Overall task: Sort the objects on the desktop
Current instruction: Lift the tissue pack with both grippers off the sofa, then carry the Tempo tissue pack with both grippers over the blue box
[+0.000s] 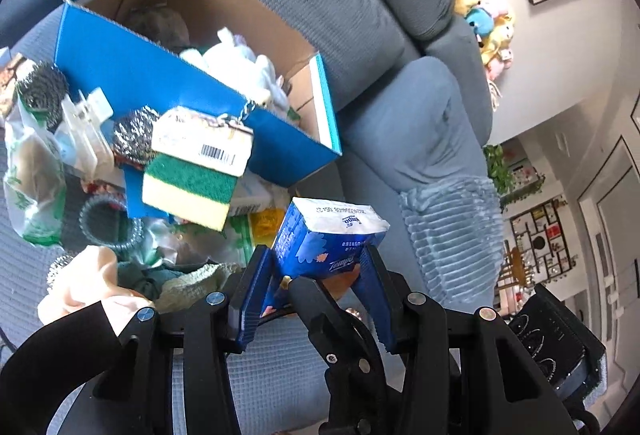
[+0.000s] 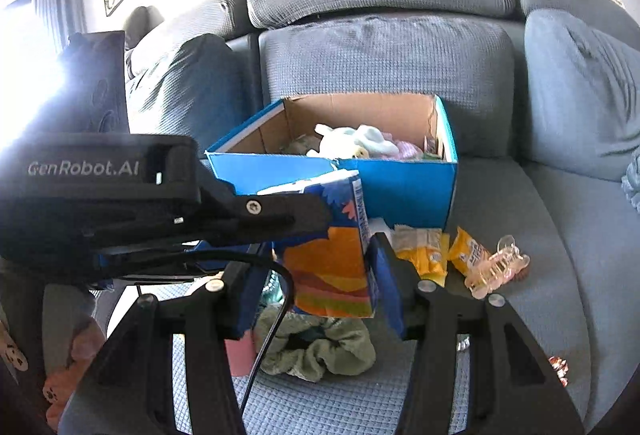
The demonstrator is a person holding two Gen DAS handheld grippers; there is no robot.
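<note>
Grey sofa cushions point(image 2: 520, 235) carried the clutter. Both grippers, left point(image 1: 316, 267) and right point(image 2: 320, 267), apparently pinched one tissue pack point(image 1: 320, 235) between their jaws; beyond them sat the blue box point(image 2: 400, 187). Lifting evenly together would avoid tearing it.

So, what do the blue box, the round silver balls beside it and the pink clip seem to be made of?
Blue box: cardboard, brown corrugated inside, smooth blue outside. Silver balls: likely steel wire scourers, coiled and shiny. Pink clip: probably clear hard plastic, glossy, with teeth.
</note>
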